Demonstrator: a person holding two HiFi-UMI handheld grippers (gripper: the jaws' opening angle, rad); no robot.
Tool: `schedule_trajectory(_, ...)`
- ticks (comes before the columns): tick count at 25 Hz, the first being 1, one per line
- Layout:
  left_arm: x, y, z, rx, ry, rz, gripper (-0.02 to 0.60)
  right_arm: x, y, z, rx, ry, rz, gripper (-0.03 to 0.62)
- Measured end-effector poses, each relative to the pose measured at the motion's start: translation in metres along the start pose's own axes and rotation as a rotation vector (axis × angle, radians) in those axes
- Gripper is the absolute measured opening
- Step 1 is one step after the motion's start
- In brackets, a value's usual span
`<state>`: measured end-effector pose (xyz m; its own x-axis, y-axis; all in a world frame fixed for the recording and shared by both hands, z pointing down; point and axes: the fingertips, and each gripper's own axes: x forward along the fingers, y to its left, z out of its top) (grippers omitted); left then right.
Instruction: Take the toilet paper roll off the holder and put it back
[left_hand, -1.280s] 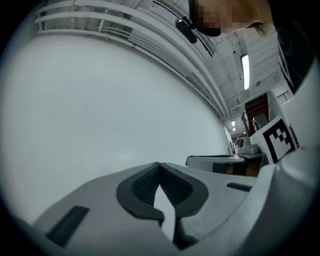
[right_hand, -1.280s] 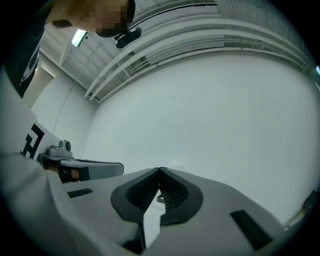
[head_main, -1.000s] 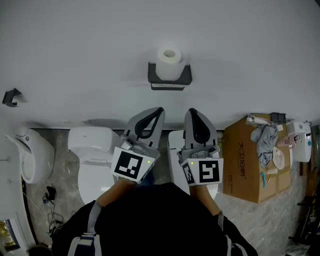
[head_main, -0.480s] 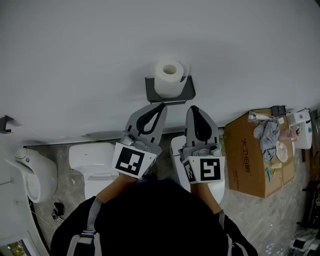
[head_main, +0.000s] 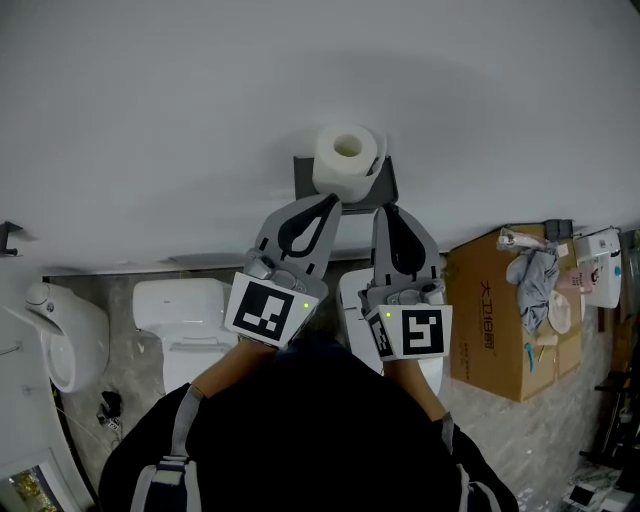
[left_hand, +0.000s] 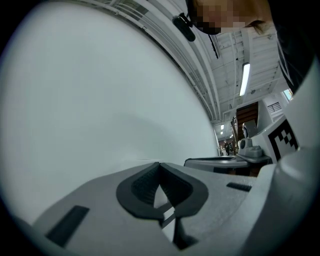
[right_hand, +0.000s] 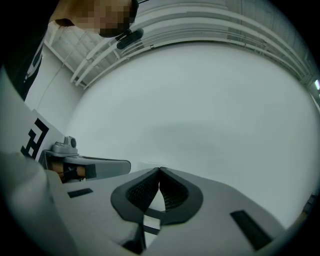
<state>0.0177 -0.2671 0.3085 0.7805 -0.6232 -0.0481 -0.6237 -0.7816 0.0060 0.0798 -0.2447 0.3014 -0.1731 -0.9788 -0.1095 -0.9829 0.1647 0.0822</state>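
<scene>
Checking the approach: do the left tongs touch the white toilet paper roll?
Cannot tell: in the head view the left tongs end at the white toilet paper roll, depth unclear.

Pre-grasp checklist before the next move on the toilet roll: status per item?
1. White toilet paper roll standing upright on dark grey wall holder: ok.
2. Left gripper jaws open for a grasp: not ok, shut and empty.
3. Right gripper jaws open for a grasp: not ok, shut and empty.
4. Roll seen in either gripper view: not ok, only white wall ahead.
5. Gap between gripper tips and holder: cannot tell from the head view.
</scene>
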Motion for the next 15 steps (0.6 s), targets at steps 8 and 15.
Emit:
schedule_trajectory(8,0.009,0.011,0.001,0.022,-0.007,0.073,0.004,0.014,-0.009,0.009,-0.006,-0.056,0.034,0.018)
schedule_trajectory(15,0.025,0.018,-0.002,0.002,0.022,0.083,0.255,0.021,-0.016,0.009,-0.001,-0.067,0.051,0.018)
